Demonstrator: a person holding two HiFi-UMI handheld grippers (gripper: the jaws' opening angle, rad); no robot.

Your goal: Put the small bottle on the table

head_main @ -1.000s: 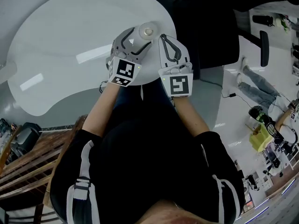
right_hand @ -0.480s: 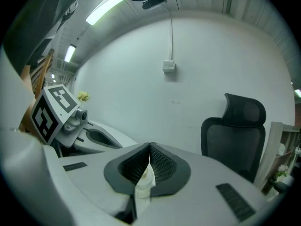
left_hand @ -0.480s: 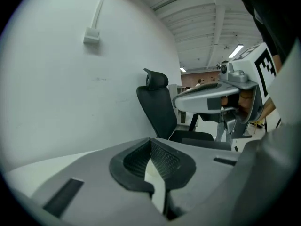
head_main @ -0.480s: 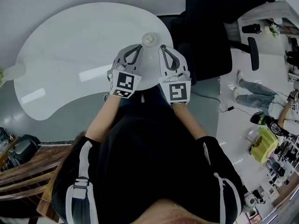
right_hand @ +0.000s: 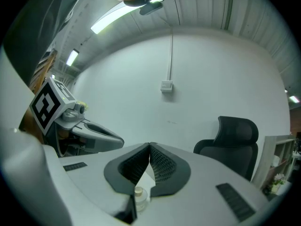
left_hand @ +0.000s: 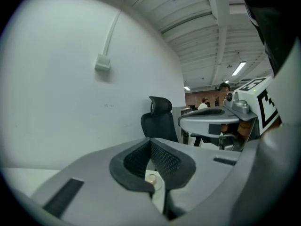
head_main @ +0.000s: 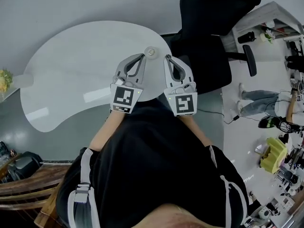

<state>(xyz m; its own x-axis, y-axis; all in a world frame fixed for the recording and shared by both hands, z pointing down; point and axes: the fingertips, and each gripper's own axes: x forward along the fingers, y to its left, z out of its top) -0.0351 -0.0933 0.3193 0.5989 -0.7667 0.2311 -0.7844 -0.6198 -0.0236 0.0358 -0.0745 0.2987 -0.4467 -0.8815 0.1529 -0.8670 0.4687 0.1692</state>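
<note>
My left gripper (head_main: 143, 56) and right gripper (head_main: 166, 57) are squeezed closed, empty. The small bottle (head_main: 151, 52) stands just ahead, nearer the left.

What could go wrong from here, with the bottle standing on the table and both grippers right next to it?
1. The small bottle stands near the table edge on the side toward the black chair; a nudge might send it off.
2. The shut tips of the left gripper and right gripper flank the bottle closely; a sideways swing while pulling away could tip it.
</note>
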